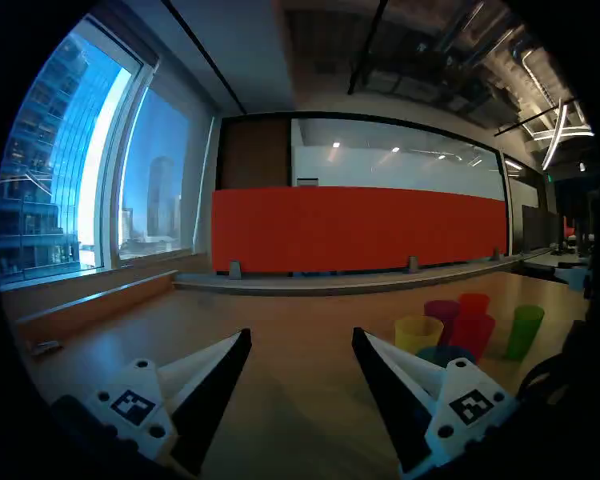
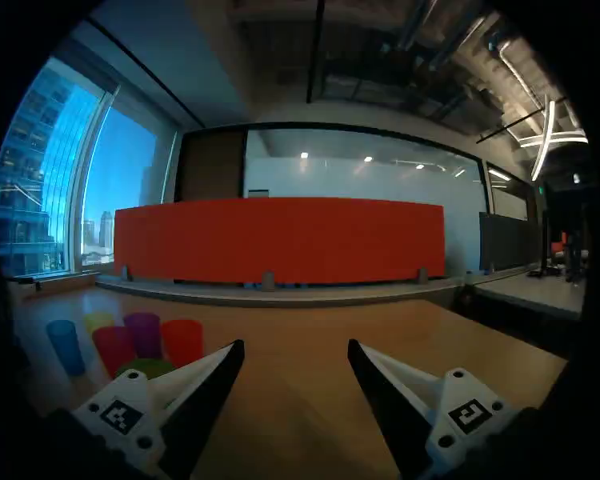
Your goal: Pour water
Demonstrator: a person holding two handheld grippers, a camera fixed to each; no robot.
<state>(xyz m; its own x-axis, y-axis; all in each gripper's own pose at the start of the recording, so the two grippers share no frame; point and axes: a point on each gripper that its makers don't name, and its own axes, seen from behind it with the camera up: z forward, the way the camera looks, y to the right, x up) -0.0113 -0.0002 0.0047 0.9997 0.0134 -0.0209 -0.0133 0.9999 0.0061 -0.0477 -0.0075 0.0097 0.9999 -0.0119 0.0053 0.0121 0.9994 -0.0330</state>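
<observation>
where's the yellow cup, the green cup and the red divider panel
yellow cup (image 1: 418,336): left gripper view, on its front wall.
green cup (image 1: 526,332): left gripper view, middle of its side wall.
red divider panel (image 1: 356,228): left gripper view, centre of its face.

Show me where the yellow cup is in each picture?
Left gripper view: the yellow cup is lower right, at the left front of the cups.
Right gripper view: the yellow cup is lower left, at the back, partly hidden behind the red cup.
Shared landmark: the orange-red divider panel spans the middle of both views.
</observation>
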